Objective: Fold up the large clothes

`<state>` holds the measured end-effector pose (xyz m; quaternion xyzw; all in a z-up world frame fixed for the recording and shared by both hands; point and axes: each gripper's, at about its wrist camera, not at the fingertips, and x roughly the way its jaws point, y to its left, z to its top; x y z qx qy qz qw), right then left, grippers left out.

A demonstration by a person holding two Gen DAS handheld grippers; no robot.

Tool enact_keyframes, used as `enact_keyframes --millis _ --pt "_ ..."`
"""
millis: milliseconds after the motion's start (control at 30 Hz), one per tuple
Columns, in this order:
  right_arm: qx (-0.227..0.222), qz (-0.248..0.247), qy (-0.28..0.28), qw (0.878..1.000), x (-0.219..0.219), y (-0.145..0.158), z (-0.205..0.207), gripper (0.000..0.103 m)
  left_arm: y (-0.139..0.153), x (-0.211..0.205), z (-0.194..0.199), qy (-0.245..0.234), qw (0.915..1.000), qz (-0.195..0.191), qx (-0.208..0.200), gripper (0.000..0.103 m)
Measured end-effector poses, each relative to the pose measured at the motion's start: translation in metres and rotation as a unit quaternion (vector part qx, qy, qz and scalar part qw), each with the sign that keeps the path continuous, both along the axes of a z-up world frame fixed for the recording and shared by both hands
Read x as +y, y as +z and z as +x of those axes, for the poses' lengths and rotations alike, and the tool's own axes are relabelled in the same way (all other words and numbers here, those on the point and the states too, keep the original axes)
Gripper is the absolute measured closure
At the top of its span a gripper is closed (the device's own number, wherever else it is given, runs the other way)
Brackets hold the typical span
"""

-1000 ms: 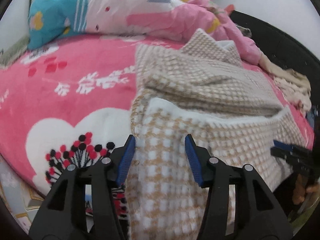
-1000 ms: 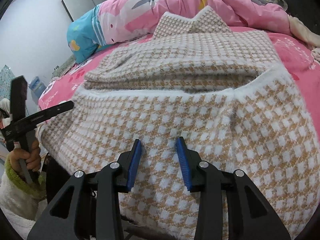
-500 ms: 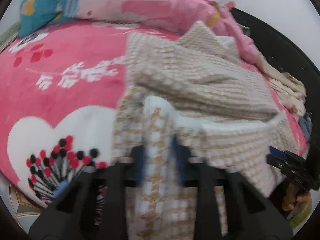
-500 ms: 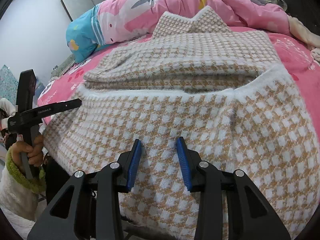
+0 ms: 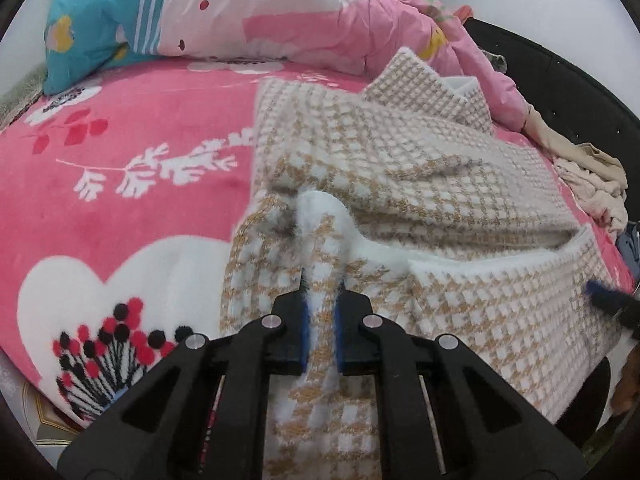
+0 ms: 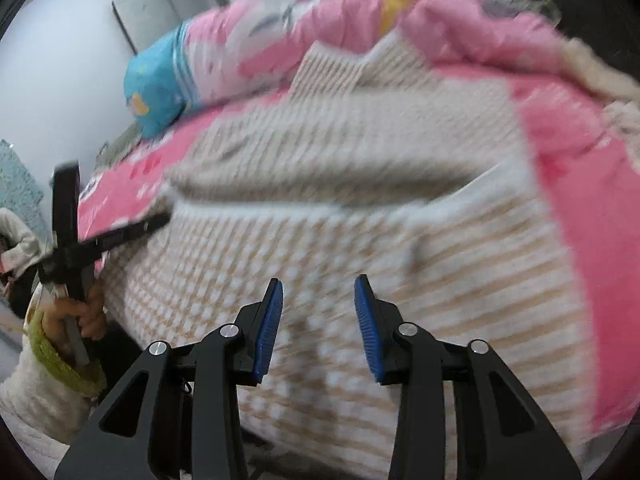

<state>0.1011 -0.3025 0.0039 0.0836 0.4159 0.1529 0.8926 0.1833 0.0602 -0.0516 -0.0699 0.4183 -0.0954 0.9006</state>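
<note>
Since a second ago, the left gripper [image 5: 320, 300] has closed its blue pads on a pinched ridge of the checked sweater [image 5: 400, 184] near its lower left hem, where earlier they stood apart over flat knit. Alongside, the right gripper [image 6: 318, 320] has lifted through a blurred view, its jaws just opening a little further, apart and clear of the cloth, gripping nothing. Folding looks well under way: the sweater lies spread on the pink blanket [image 5: 120, 208] with its upper layers already doubled over and the near hem hanging off the bed's edge; by the look of it, the bottom-to-top fold remains. Behind it sit a rumpled pink duvet [image 5: 320, 28], a blue pillow [image 5: 92, 28], and a beige garment [image 5: 592, 184] at the dark bed frame.
</note>
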Motion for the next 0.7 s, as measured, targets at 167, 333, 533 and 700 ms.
enact_keyframes --millis 167,333,533,700 --pt "-0.003 -0.025 -0.082 0.996 -0.060 0.011 0.020 0.064 0.001 -0.001 -0.001 0.000 1.0000 -0.008 -0.001 0.093" --pt "0.038 -0.039 -0.076 0.996 -0.069 -0.017 0.042 0.064 -0.001 0.004 -0.002 0.005 0.9999 -0.016 -0.002 0.093" --pt "-0.004 -0.079 -0.060 0.995 -0.048 -0.008 0.023 0.094 -0.004 0.003 -0.004 0.004 0.9998 0.009 -0.017 0.093" --pt "-0.071 -0.095 -0.086 0.989 -0.044 0.029 0.003 0.095 0.041 0.005 -0.023 0.005 0.9960 0.002 -0.089 0.094"
